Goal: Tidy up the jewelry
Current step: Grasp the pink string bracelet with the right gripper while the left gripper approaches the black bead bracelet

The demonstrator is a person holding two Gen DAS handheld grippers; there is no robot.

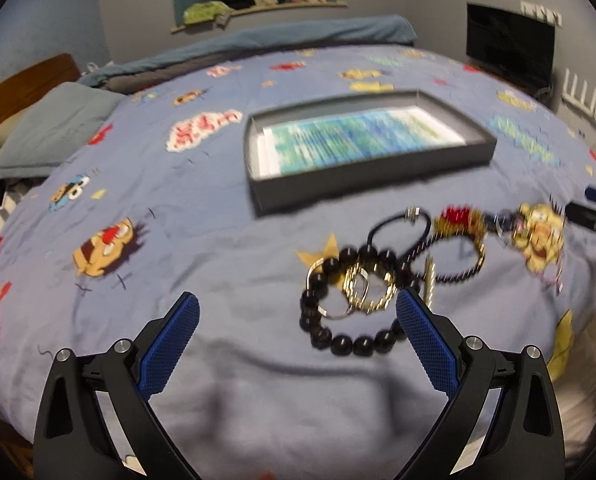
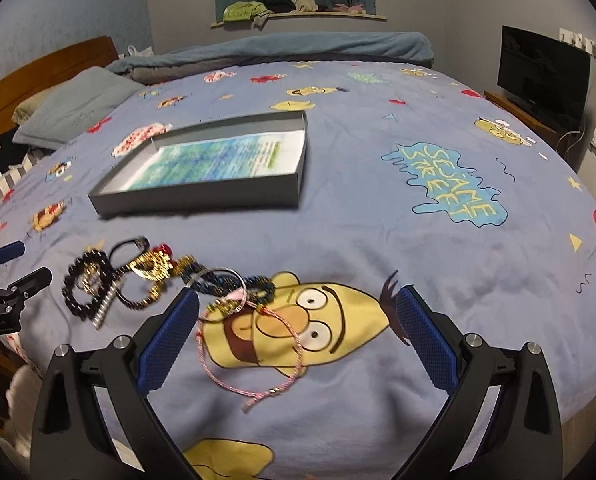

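A heap of jewelry lies on the blue bedspread. A black bead bracelet (image 1: 340,308) (image 2: 83,284) lies with gold rings (image 1: 368,286) inside its loop. Beside it are a gold and red piece (image 2: 154,266), a dark beaded chain (image 2: 234,280) and a pink cord bracelet (image 2: 254,344). A shallow grey box (image 1: 372,168) (image 2: 202,200) with a blue-green printed sheet inside sits further back. My left gripper (image 1: 298,308) is open, its right finger beside the black beads. My right gripper (image 2: 297,304) is open around the pink cord bracelet. The left gripper (image 2: 8,280) shows at the right wrist view's left edge.
A grey pillow (image 2: 74,112) and wooden headboard (image 2: 46,64) are at the far left. A folded blue blanket (image 2: 282,50) lies along the bed's far edge. A black screen (image 2: 544,74) stands at the right. The bedspread (image 2: 418,240) right of the jewelry is bare.
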